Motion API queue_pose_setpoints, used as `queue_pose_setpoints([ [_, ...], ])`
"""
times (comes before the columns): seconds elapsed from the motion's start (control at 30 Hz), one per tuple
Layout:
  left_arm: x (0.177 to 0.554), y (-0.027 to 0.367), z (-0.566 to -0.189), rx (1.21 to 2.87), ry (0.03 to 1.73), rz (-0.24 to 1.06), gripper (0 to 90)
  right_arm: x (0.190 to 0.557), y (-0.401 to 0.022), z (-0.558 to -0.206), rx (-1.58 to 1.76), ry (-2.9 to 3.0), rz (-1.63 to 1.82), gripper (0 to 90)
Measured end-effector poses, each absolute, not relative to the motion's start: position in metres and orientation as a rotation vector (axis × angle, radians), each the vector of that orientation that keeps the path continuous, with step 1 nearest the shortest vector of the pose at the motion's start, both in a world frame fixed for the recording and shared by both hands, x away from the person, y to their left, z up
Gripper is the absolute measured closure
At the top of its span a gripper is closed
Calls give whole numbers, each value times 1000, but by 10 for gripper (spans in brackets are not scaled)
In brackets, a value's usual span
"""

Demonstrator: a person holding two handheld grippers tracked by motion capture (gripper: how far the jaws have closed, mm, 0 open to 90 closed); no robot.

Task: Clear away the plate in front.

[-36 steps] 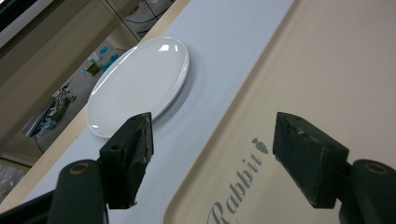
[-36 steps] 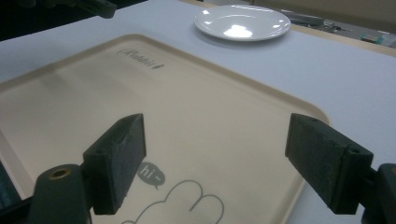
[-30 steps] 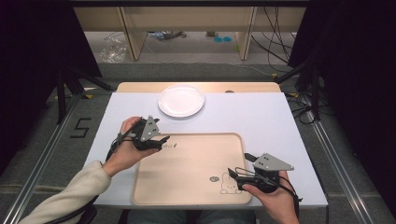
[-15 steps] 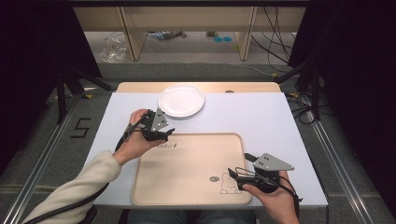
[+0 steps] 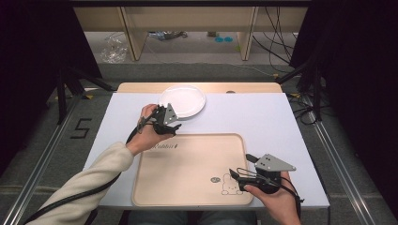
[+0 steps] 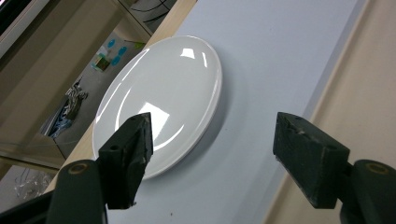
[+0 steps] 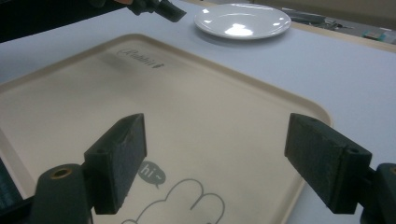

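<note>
Plate (image 5: 182, 100) sits on the white table (image 5: 263, 117), at the far side, just past the tray (image 5: 187, 168). It is white, round and shiny, and nothing is on it. It does not touch the tray.

The left gripper (image 5: 174, 123) is right beside the near edge of the plate. Its jaws are wide apart and hold nothing. In the left gripper view, one jaw sits in front of the plate (image 6: 159, 102) and the other is out over the table (image 6: 261, 56), near the tray edge (image 6: 369, 93). So the rim is not between the jaws yet.

Here is what could go wrong. The plate is thin and lies flat, so its rim is low. If the lower jaw does not slide under the rim, both jaws may close on air or just push the plate away. The plate looks smooth and slippery. A weak pinch on the edge could let it tip and slide out. It could then hit the table or bump the tray rim and crack. A push could also send it toward the far edge of the table.

The right gripper (image 5: 240, 180) rests at the near right corner of the tray, well apart from the plate. Its jaws are also wide apart and hold nothing, with the tray (image 7: 196, 116) below them. It is too far off to catch a slip.
</note>
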State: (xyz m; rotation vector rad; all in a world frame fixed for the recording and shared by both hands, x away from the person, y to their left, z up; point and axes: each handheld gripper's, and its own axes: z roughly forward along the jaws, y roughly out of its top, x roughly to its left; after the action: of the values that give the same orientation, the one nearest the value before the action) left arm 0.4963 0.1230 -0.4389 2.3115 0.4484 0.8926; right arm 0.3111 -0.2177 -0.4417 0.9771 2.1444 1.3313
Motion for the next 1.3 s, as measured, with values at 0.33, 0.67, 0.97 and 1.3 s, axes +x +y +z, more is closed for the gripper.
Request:
queue_pose_setpoints([
  [0.33,515,110,-447,2344,439,902,288,311,-217,-442,992,2151,1358,219],
  [0.67,533,107,-456,2397,441,931,300,312,-217,-443,975,2138,1348,219],
  [0.97,546,100,-462,2448,426,971,313,310,-219,-441,986,2152,1323,219],
  [1.3,555,93,-468,2501,392,977,316,311,-218,-442,982,2147,1335,219],
])
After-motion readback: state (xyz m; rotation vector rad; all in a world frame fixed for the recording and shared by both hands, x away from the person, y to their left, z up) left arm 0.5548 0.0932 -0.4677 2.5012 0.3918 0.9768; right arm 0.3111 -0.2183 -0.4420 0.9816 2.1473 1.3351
